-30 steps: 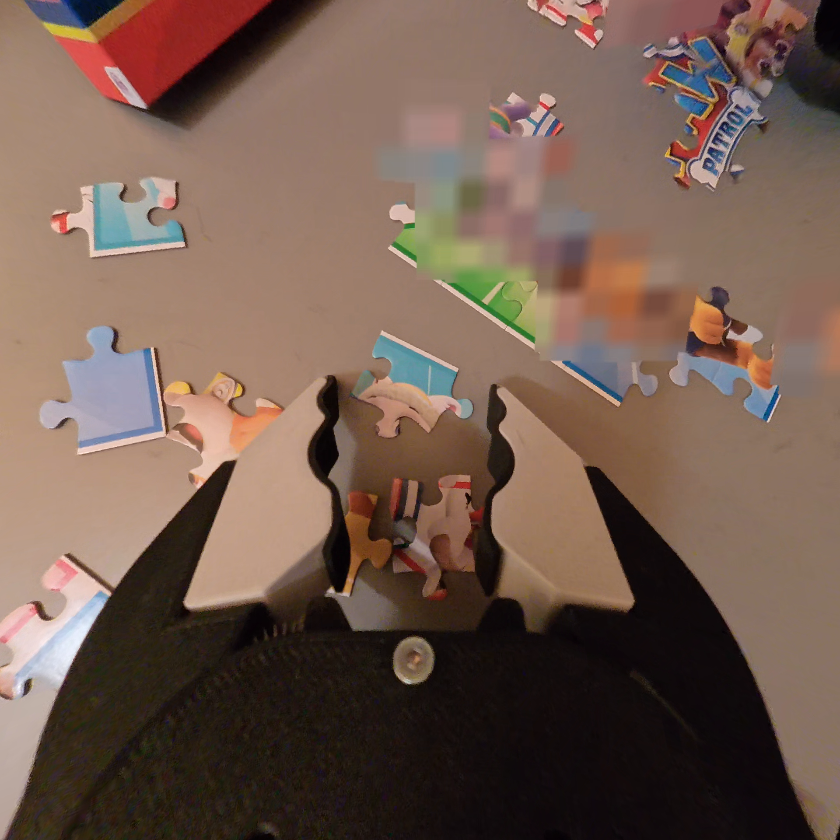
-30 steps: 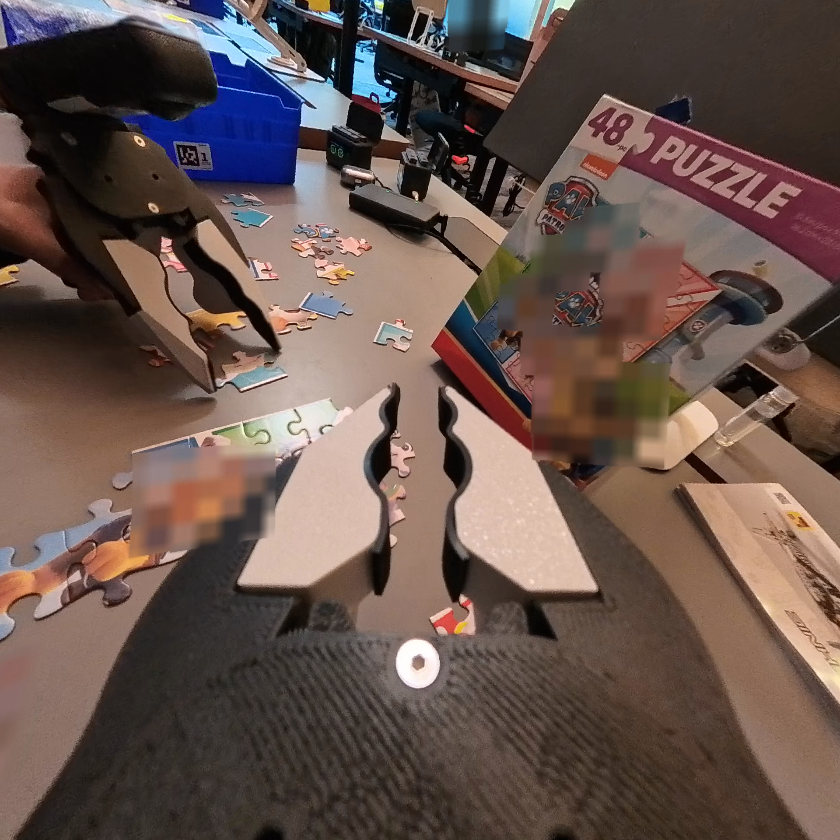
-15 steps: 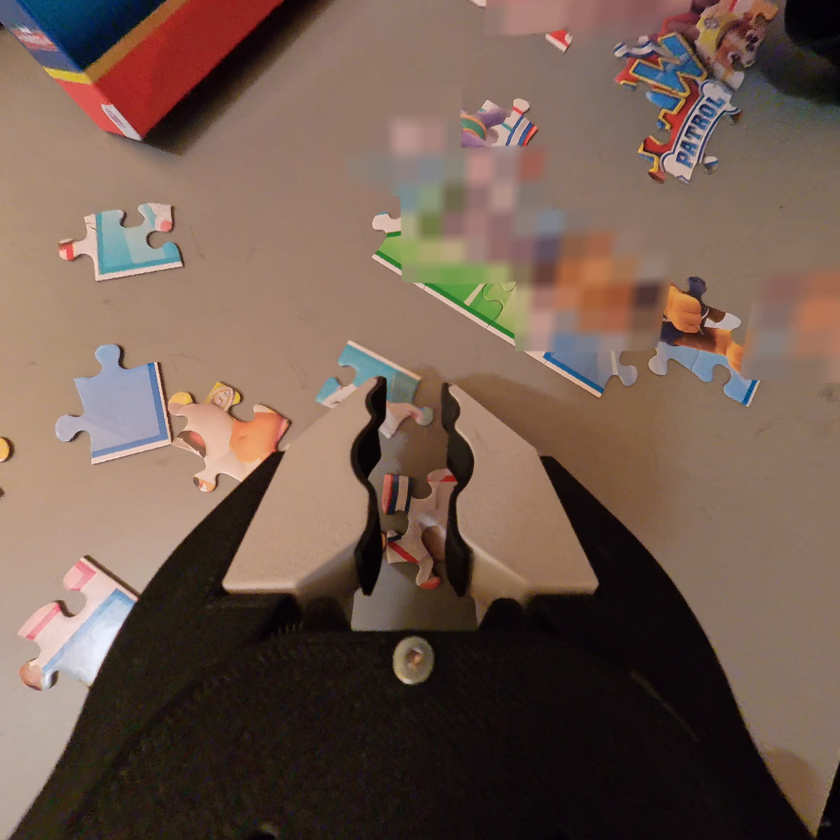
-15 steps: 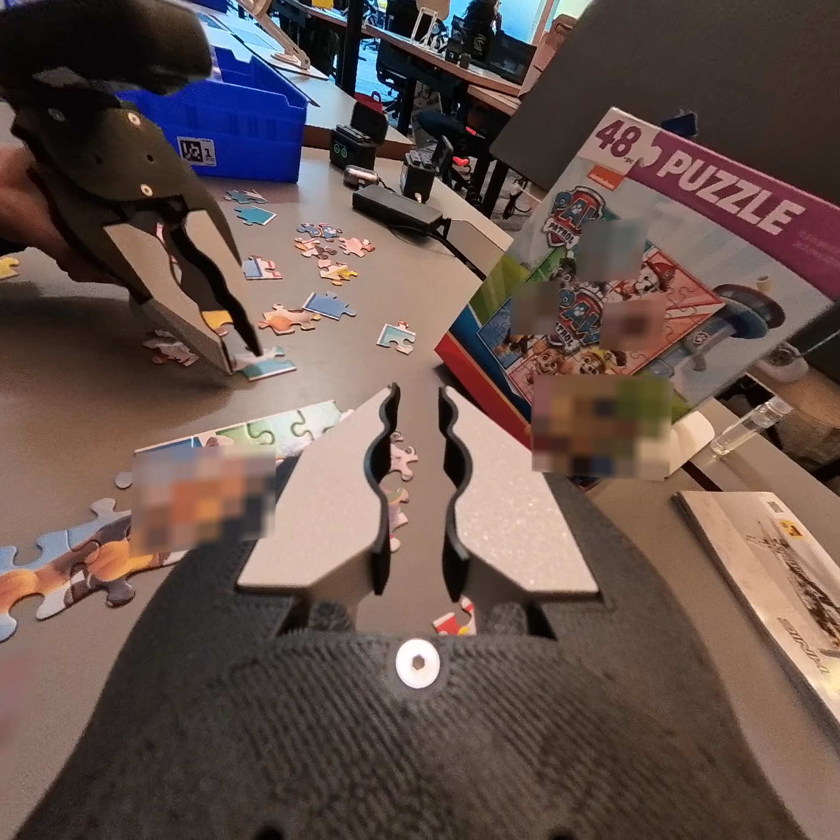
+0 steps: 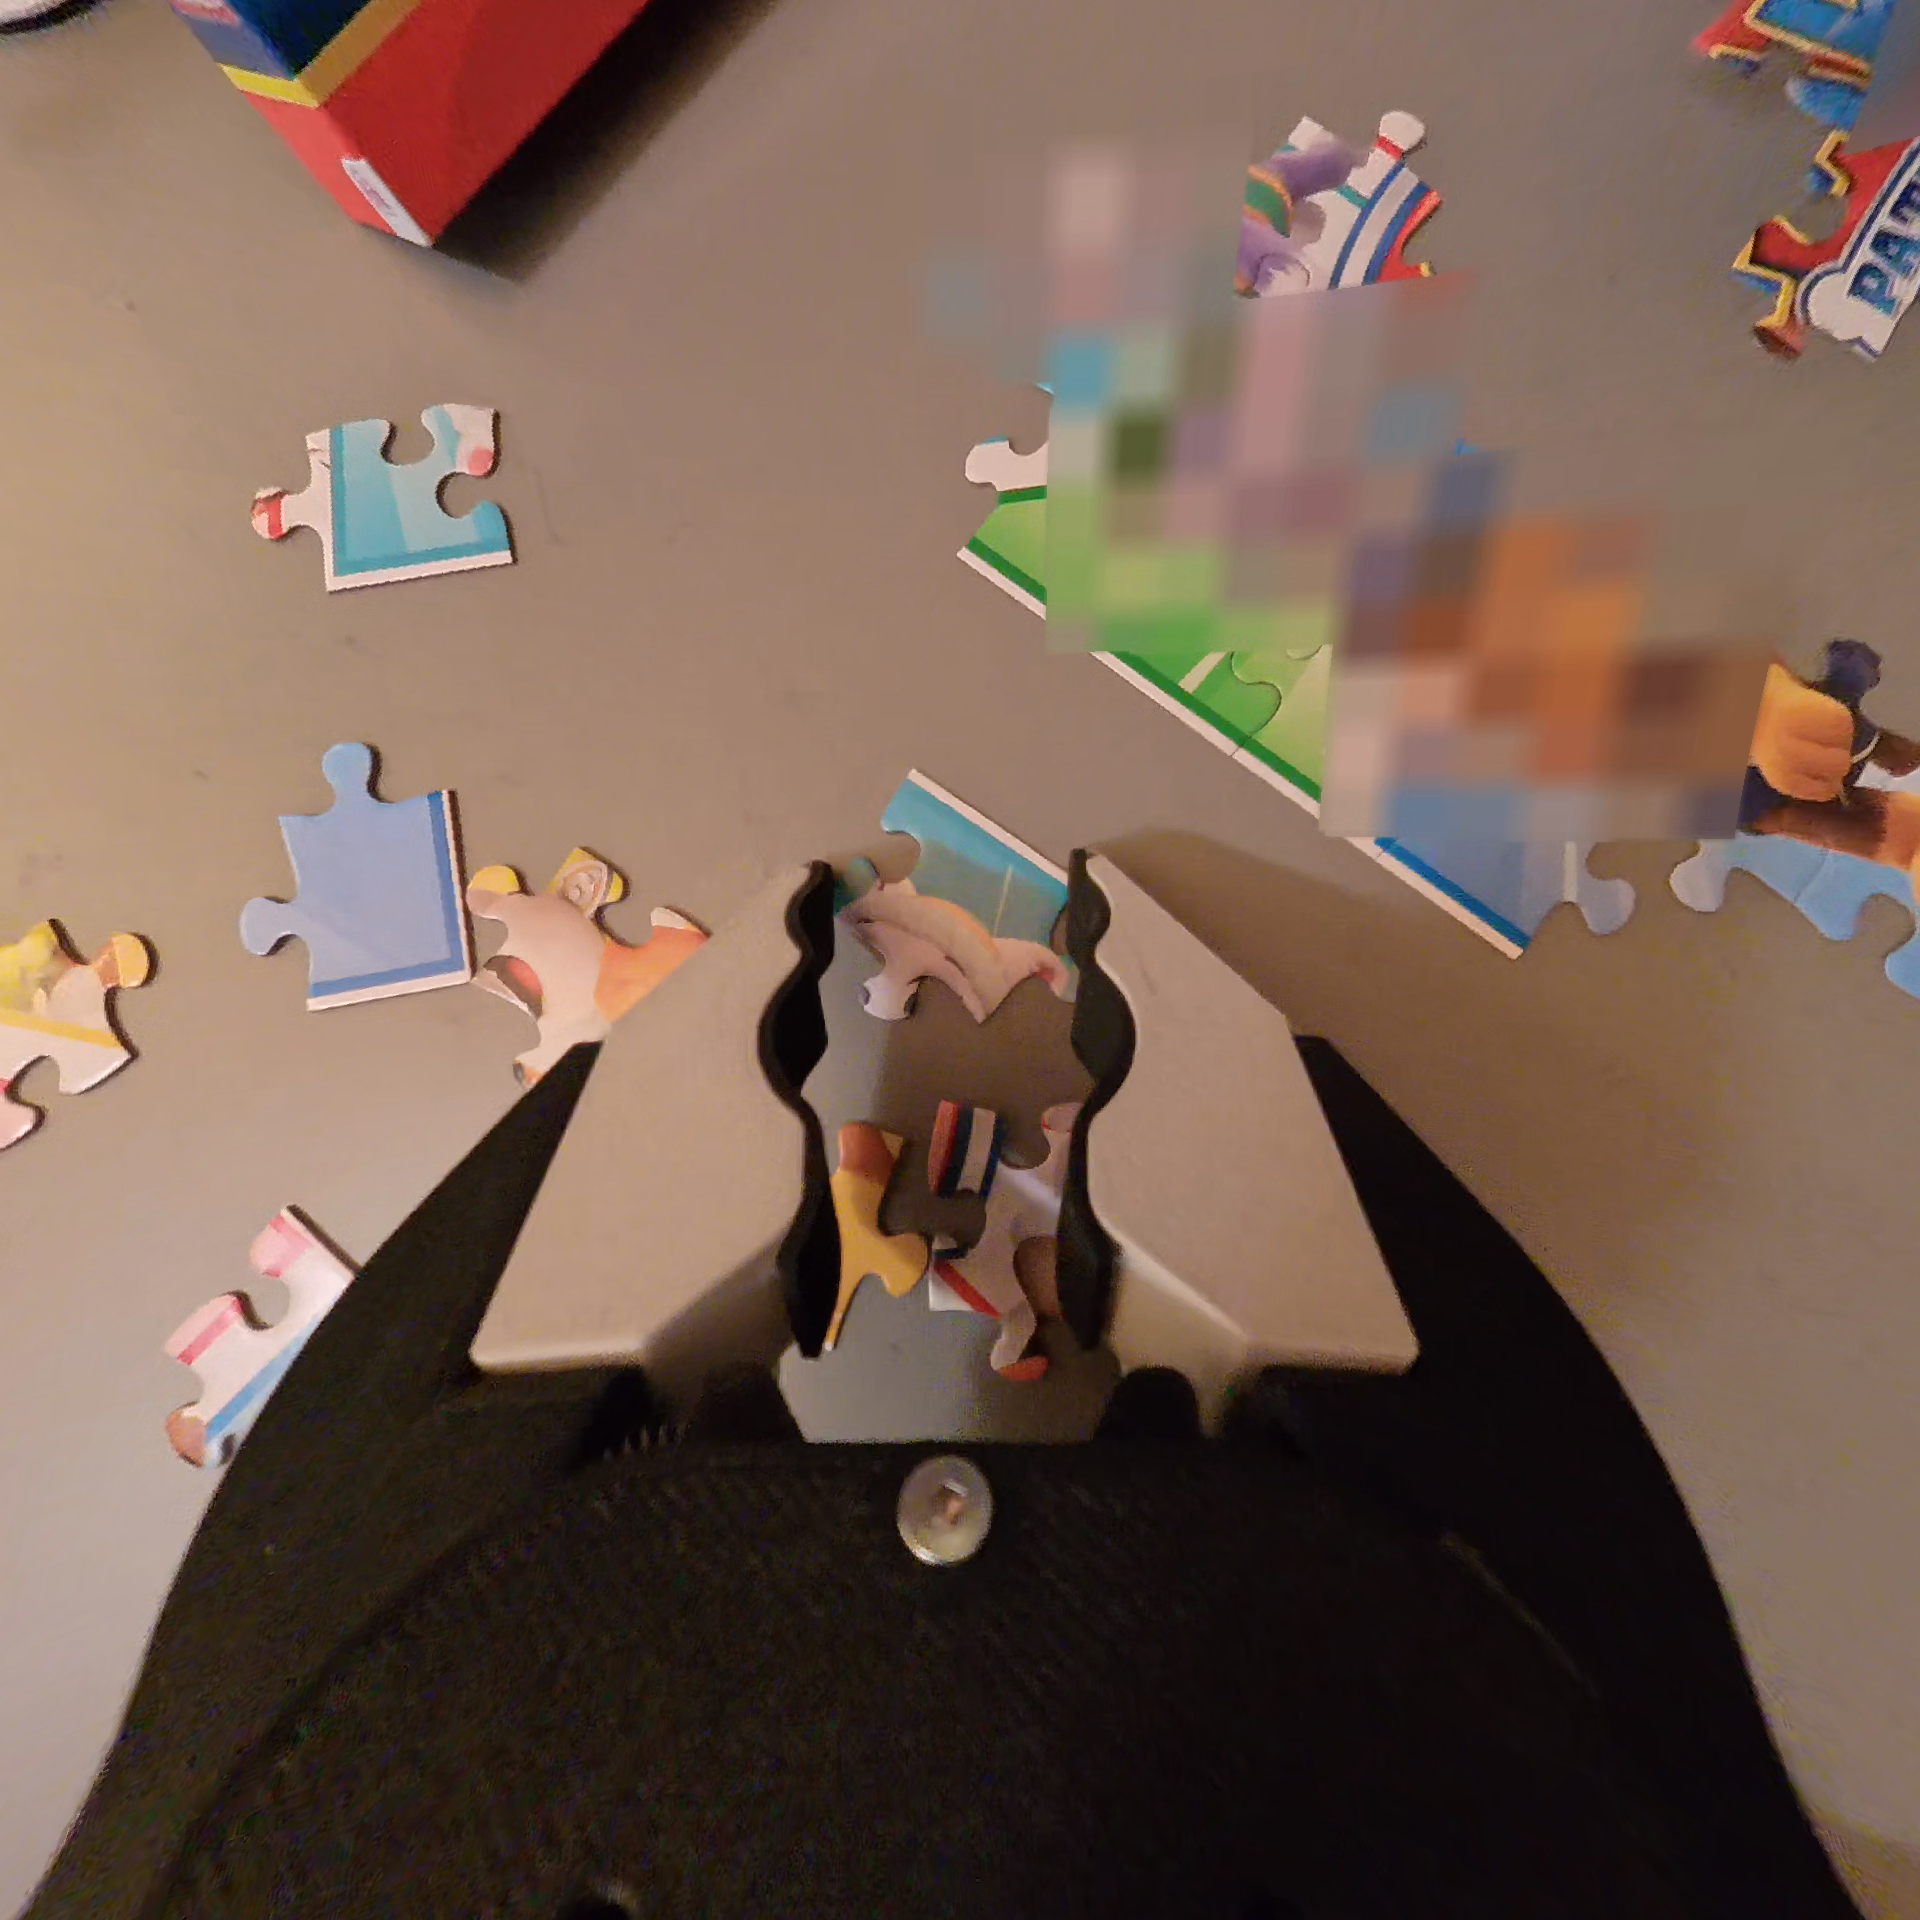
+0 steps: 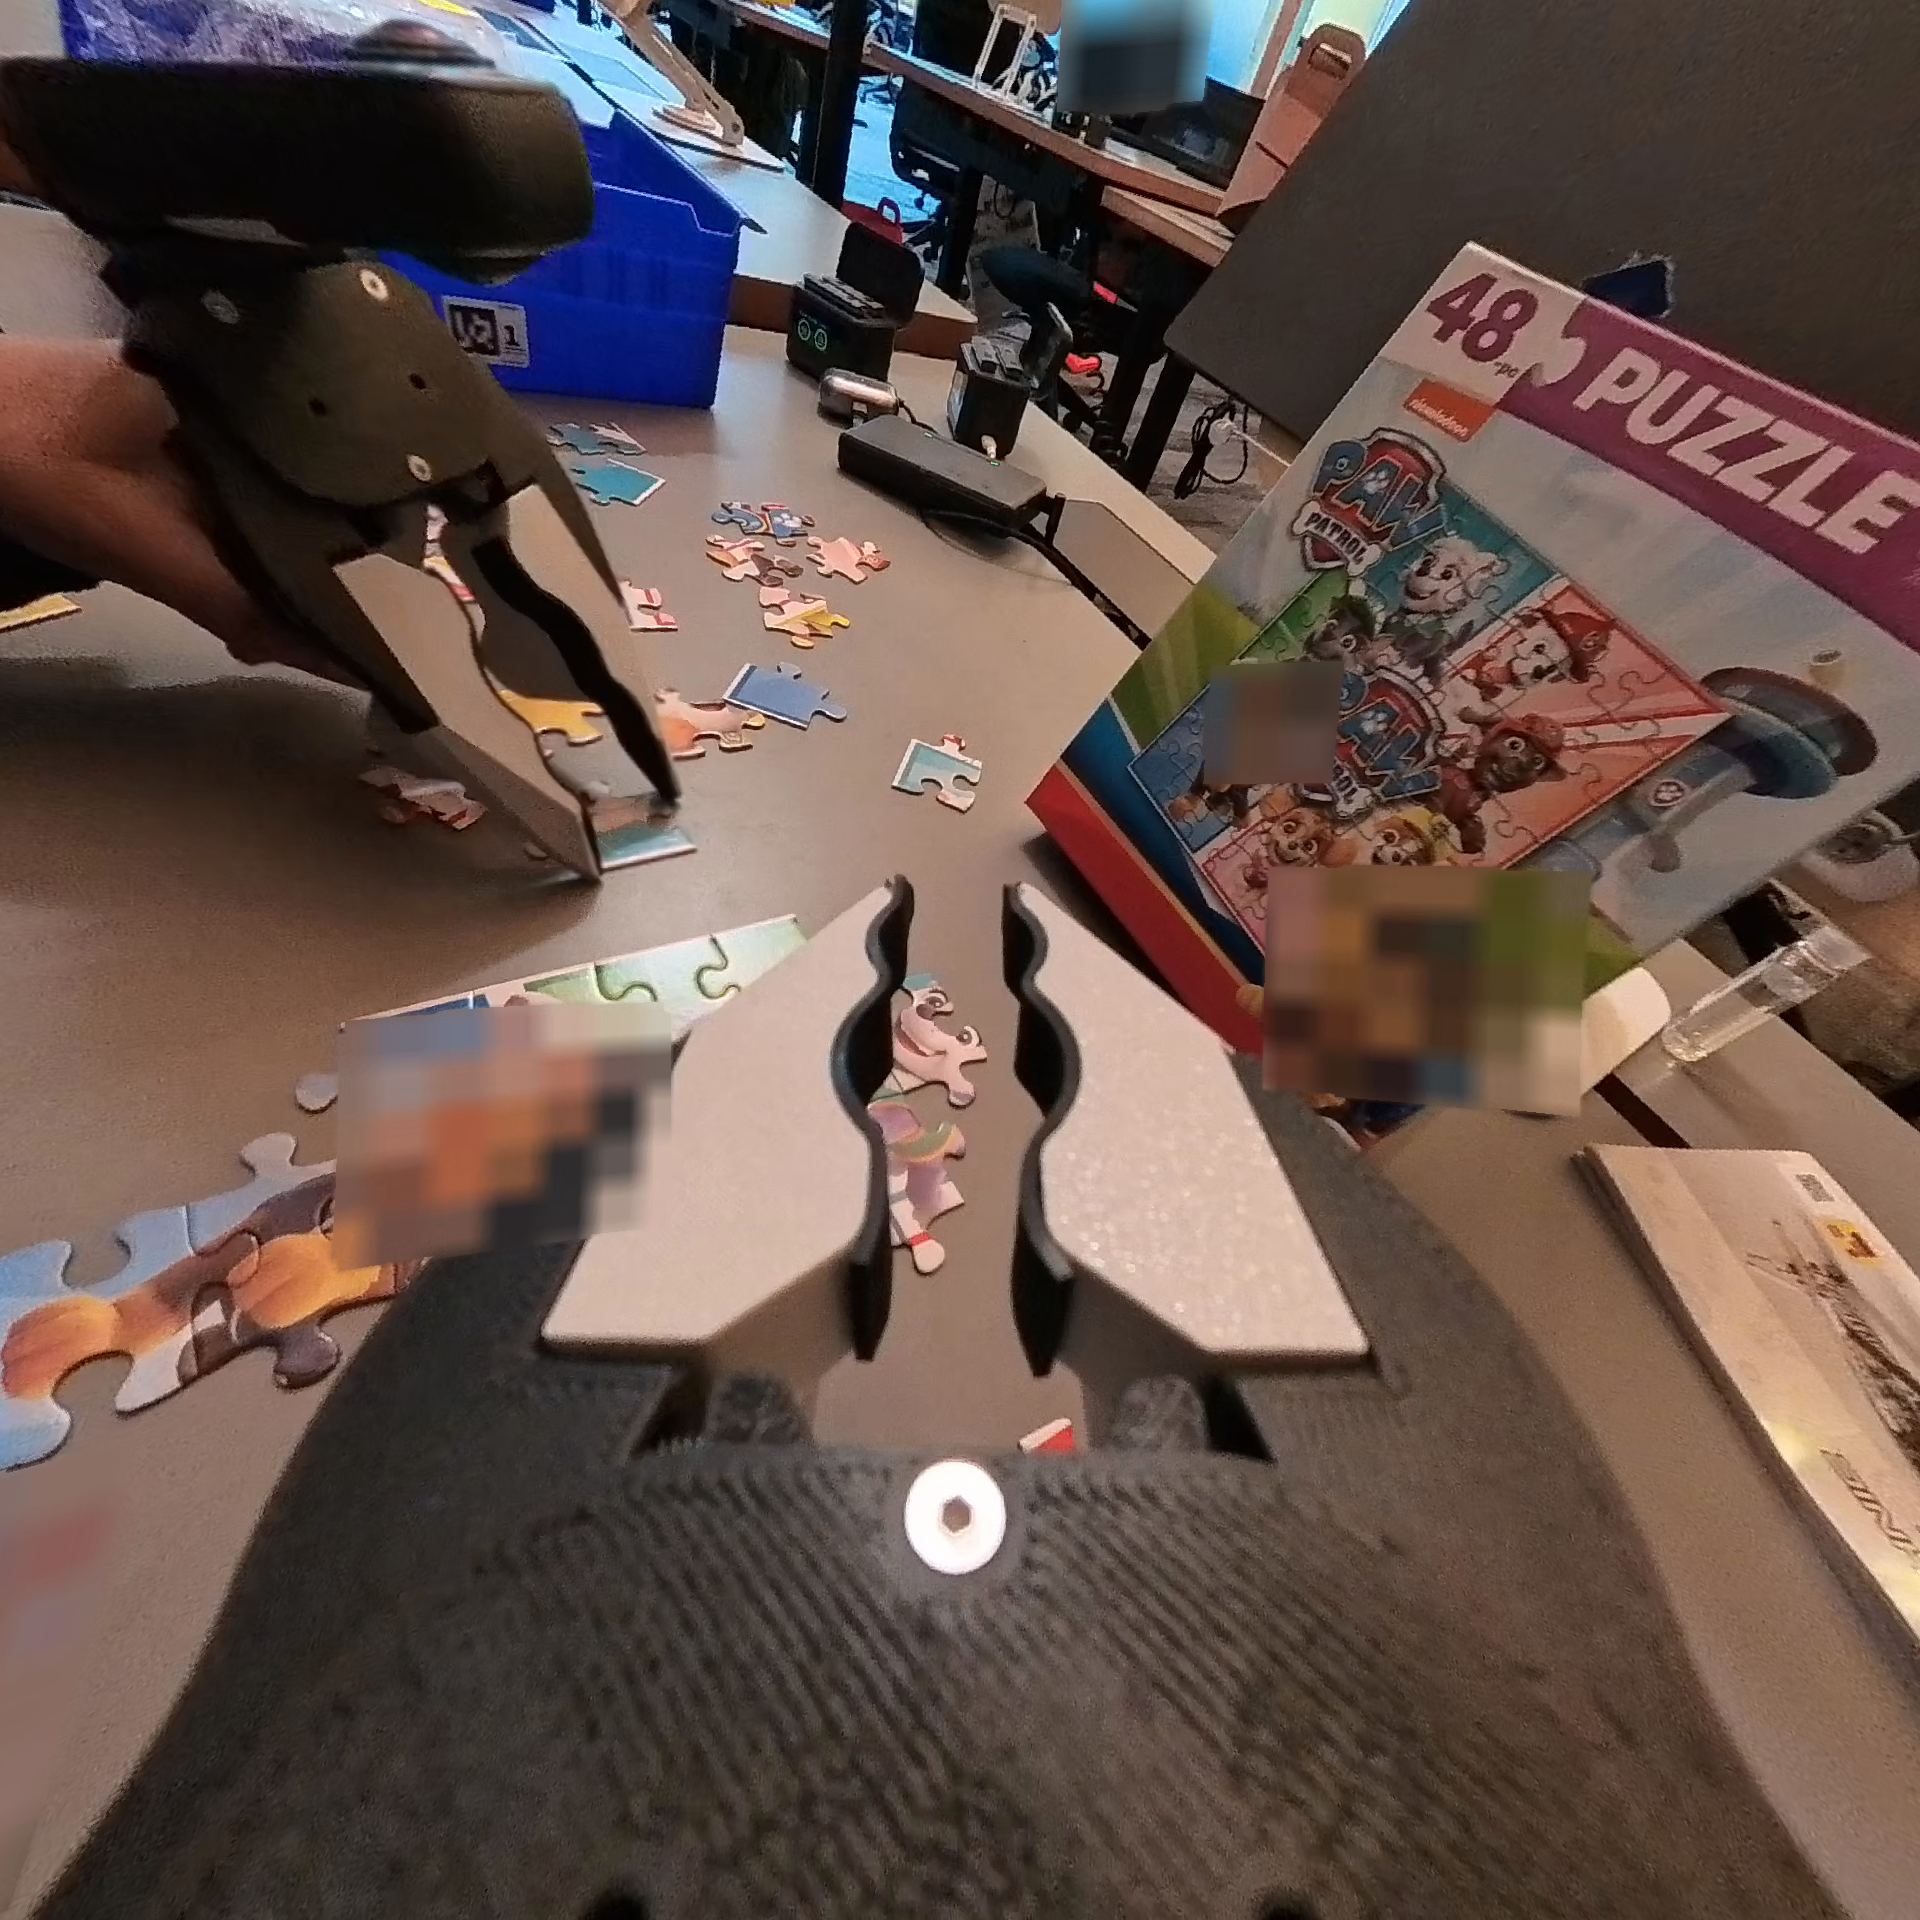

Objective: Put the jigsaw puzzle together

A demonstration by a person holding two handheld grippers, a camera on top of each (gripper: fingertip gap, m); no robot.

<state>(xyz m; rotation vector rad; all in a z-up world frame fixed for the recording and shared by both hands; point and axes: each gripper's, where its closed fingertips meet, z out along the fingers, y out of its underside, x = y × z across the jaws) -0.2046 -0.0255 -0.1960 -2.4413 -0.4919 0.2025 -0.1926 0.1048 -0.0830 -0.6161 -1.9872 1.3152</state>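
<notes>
My left gripper (image 5: pixel 951 878) is open, with its tips down on the grey table (image 5: pixel 727 520). A teal edge puzzle piece (image 5: pixel 977 862) lies flat between the two fingertips, which stand at its sides. The right wrist view shows the same: the left gripper (image 6: pixel 632 829) straddles the teal piece (image 6: pixel 649 840). Two more pieces (image 5: pixel 966 1195) lie on the table farther back between the fingers. My right gripper (image 6: pixel 956 888) hovers over the table with its jaws a little apart and nothing between them. A pink pup piece (image 6: pixel 930 1039) lies on the table below it.
A partly joined puzzle section (image 5: pixel 1247 707) lies to the right of the left gripper and also shows in the right wrist view (image 6: pixel 623 971). Loose pieces (image 5: pixel 374 894) lie to the left. The puzzle box (image 6: pixel 1455 675) stands at the right. There is a blue bin (image 6: pixel 623 281), a black charger (image 6: pixel 935 478) and a booklet (image 6: pixel 1766 1299). My hands' fingertips stand some 20 cm from each other.
My left gripper narrowed its jaws, then widened them again and moved forward and down, so its tips now straddle the teal piece. My right gripper has hardly moved.
</notes>
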